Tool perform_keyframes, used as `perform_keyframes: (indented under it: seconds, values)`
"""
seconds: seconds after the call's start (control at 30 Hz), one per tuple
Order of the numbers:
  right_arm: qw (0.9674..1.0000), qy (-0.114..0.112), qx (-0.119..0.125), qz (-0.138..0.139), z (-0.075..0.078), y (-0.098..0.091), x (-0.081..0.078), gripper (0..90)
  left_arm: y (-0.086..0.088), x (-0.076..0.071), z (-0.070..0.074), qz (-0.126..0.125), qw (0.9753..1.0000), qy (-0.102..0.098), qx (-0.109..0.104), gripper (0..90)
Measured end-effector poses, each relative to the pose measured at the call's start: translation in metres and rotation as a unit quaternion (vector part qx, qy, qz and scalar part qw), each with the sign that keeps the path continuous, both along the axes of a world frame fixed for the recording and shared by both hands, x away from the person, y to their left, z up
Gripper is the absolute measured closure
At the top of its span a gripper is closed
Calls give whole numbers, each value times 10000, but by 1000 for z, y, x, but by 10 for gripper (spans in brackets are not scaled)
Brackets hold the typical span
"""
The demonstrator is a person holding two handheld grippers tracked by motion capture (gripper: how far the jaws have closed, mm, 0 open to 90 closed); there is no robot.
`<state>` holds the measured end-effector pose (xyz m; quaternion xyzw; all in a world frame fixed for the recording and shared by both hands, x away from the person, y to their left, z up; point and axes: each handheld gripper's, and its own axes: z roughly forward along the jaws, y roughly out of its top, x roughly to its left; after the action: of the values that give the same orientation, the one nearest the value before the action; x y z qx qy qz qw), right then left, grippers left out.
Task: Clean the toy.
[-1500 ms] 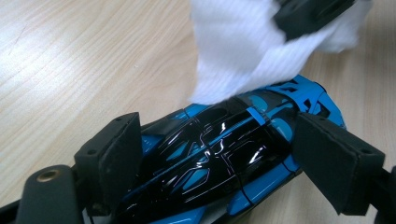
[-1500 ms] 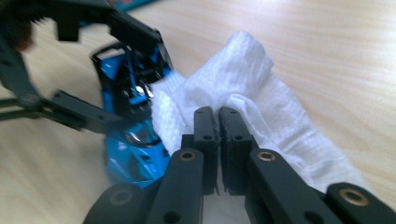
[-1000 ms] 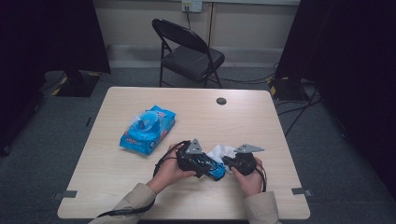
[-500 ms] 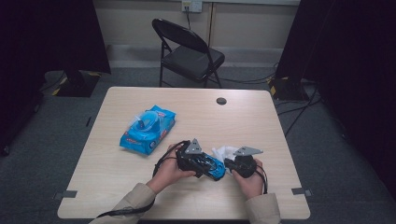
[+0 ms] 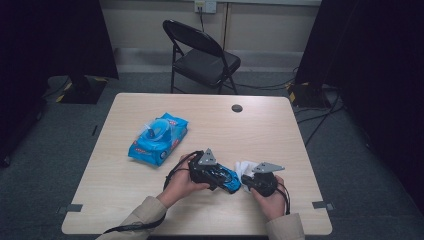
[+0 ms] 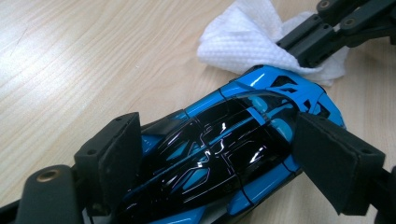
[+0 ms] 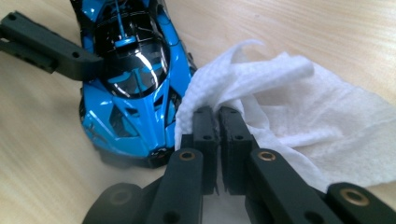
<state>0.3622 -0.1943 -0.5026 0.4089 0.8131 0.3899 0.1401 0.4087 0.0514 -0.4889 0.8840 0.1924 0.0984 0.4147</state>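
A blue and black toy car (image 5: 233,184) lies on the table (image 5: 125,200) near its front edge. My left gripper (image 5: 221,177) is shut on the car, its pads (image 6: 114,151) pressing both sides of the body (image 6: 224,140). My right gripper (image 7: 218,114) is shut on a crumpled white wipe (image 7: 289,93), right beside the car's nose (image 7: 130,112). From the high view the wipe (image 5: 244,167) sits just right of the car, with my right gripper (image 5: 248,182) on it. The left gripper view has the wipe (image 6: 247,37) and the right gripper's jaws at the car's far end.
A blue pack of wet wipes (image 5: 157,137) lies left of centre on the table, its lid flipped up. A small black round cap (image 5: 237,108) sits near the far edge. A black folding chair (image 5: 205,55) stands beyond the table.
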Motion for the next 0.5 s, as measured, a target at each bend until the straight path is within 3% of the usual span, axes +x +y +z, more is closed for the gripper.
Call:
perform_keyframes:
  seconds: [0.5]
  values:
    - [9998, 87, -8, 186, 1, -1, -13, 866, 0, 0, 0, 12, 10000, -5, 0, 162]
